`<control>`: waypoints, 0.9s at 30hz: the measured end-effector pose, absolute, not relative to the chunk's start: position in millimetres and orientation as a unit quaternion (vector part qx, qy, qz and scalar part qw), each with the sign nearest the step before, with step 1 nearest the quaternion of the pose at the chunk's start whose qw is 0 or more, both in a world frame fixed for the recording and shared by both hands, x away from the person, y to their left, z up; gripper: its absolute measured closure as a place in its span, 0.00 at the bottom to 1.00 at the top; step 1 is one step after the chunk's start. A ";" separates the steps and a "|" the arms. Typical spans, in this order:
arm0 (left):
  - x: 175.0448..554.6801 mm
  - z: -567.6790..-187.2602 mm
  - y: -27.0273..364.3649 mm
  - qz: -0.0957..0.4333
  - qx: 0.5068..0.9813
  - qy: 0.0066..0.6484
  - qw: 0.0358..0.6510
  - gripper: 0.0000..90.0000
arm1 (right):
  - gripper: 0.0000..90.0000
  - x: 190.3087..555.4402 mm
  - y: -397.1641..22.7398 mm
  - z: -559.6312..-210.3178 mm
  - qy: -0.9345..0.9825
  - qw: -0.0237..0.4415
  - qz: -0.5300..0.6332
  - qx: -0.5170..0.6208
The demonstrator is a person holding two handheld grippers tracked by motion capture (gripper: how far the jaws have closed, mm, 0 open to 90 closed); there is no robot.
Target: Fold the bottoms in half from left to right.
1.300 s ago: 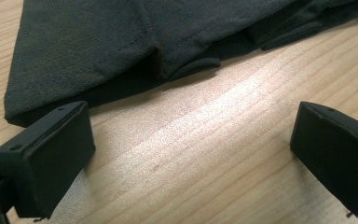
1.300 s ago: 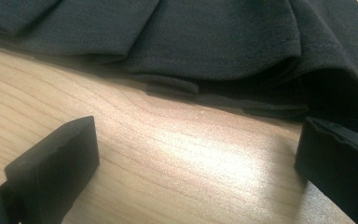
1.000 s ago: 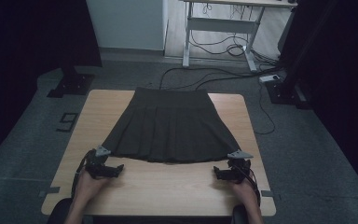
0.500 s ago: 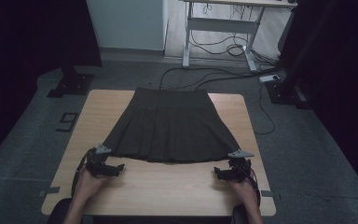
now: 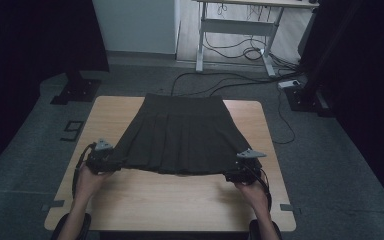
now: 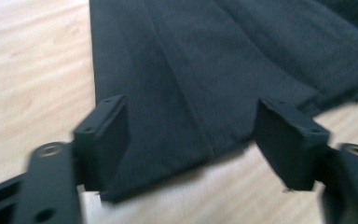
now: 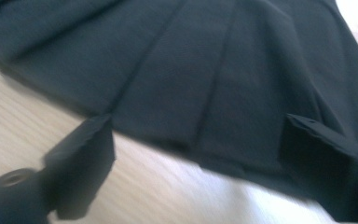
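On a light wooden table (image 5: 180,200), a dark pleated skirt (image 5: 177,135) is lying flat, its narrow waist toward the far edge and its wide hem toward the person. From above, the person's two hands are reaching in from the near edge, each holding a gripper at one hem corner: the left gripper (image 5: 111,161) at the left corner, the right gripper (image 5: 230,175) at the right corner.

Looking along the left gripper's jaws, the hem corner (image 6: 168,154) is sitting between them while the pads are standing apart on either side, not pressing; these jaws have just been closing. Looking along the right gripper's jaws, the hem (image 7: 205,149) is running between them, again with a gap at each pad; these too have just been closing.

From above, bare wood is showing on both sides of the skirt and in a broad strip between the hem and the near edge. Beyond the far edge, cables (image 5: 240,85) are lying on the grey floor beside a desk frame (image 5: 235,30).
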State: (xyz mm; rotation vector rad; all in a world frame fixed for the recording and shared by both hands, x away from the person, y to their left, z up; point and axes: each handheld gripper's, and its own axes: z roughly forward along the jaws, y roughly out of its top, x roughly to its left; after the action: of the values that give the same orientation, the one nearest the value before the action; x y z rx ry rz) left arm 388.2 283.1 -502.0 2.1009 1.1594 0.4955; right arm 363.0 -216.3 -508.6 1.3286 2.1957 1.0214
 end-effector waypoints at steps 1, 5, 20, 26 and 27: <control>394.5 -502.7 281.4 0.193 0.807 0.446 0.336 0.39 | 0.16 371.1 -208.4 -506.5 0.781 0.185 0.364 0.472; 411.6 -513.4 277.4 0.203 0.806 0.453 0.321 0.56 | 0.23 382.4 -198.3 -509.3 0.781 0.181 0.355 0.480; 405.1 -535.7 266.8 0.162 0.810 0.467 0.315 0.68 | 0.41 400.9 -203.1 -538.9 0.793 0.198 0.290 0.498; 388.5 -534.6 235.8 0.140 0.828 0.440 0.318 0.65 | 0.41 413.6 -225.5 -539.0 0.784 0.204 0.285 0.512; 385.7 -534.9 230.0 0.136 0.830 0.435 0.322 0.61 | 0.40 419.8 -233.4 -539.5 0.780 0.208 0.286 0.516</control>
State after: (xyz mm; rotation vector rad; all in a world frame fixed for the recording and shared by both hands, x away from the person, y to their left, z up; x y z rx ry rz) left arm 385.7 230.0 -534.9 2.1802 1.1411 0.3580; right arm 419.8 -233.4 -539.5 1.4359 2.1727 0.7957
